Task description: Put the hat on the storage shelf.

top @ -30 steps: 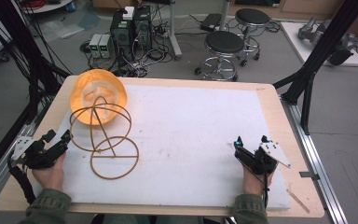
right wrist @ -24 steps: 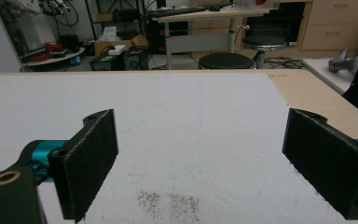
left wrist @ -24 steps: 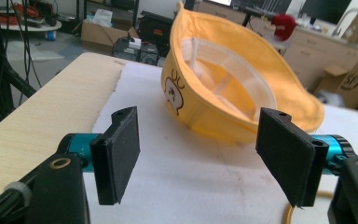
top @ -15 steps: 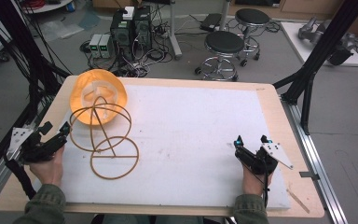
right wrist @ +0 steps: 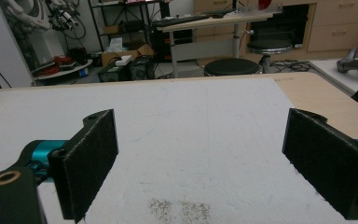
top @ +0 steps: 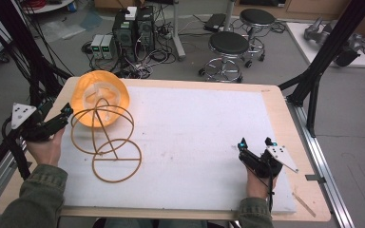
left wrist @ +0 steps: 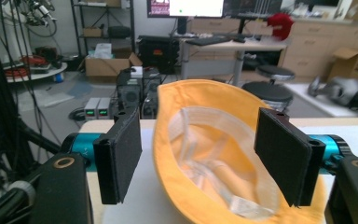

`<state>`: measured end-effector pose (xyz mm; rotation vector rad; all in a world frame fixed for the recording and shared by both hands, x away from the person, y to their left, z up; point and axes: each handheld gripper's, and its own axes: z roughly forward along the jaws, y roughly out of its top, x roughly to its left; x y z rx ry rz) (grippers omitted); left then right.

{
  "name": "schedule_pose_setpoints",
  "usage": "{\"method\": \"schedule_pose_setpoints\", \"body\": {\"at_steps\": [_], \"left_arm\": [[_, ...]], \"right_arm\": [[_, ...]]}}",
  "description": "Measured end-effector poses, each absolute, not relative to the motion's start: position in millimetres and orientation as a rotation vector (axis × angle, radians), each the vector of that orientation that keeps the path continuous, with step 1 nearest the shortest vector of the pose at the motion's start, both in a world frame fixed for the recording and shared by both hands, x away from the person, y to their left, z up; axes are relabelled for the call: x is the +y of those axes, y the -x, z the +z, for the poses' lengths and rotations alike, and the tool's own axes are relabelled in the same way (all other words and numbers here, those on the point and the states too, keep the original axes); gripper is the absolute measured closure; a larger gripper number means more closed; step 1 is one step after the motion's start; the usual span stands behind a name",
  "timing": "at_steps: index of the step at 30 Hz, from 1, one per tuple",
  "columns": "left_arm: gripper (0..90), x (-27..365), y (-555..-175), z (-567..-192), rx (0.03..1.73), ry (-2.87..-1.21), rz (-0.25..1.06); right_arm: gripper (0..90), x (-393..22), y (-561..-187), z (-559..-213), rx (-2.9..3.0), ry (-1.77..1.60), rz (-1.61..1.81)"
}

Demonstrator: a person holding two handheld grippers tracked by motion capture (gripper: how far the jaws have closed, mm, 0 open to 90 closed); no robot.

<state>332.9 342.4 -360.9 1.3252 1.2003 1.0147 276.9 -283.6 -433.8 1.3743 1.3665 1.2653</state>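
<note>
— Where is the yellow hat?

— Near the tabletop's far left corner, on the white mat. It sits on the top of a wire stand, whose flat ring base lies on the mat nearer the front edge.

— And against the jaws?

— In the left gripper view the hat sits just ahead of the left gripper, seen through the gap between its two black jaws. The jaws stand wide apart and neither pad touches the cloth. From above, the left gripper is at the left edge, just beside the hat's brim.

— Which way does the hat face?

— It is tipped on its side, the opening turned toward the left gripper, so the pale lining and sweatband show. The crown points away, toward the far edge.

— The other one?

— The right gripper rests low over the mat near the front right corner, well apart from the hat. Its jaws are spread wide too, with bare mat between them.
</note>
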Motion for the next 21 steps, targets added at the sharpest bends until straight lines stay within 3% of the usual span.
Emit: {"method": "schedule_pose_setpoints", "body": {"at_steps": [14, 21], "left_arm": [[33.0, 354.6, -380.3, -350.0, 1.249, -1.392, 0.866], [32.3, 359.8, -405.7, -358.7, 1.317, -1.422, 0.875]], "right_arm": [[9.3, -278.9, -275.2, -433.7, 1.389, -1.359, 1.228], [9.3, -275.2, -276.2, -434.2, 1.412, -1.342, 1.226]]}}
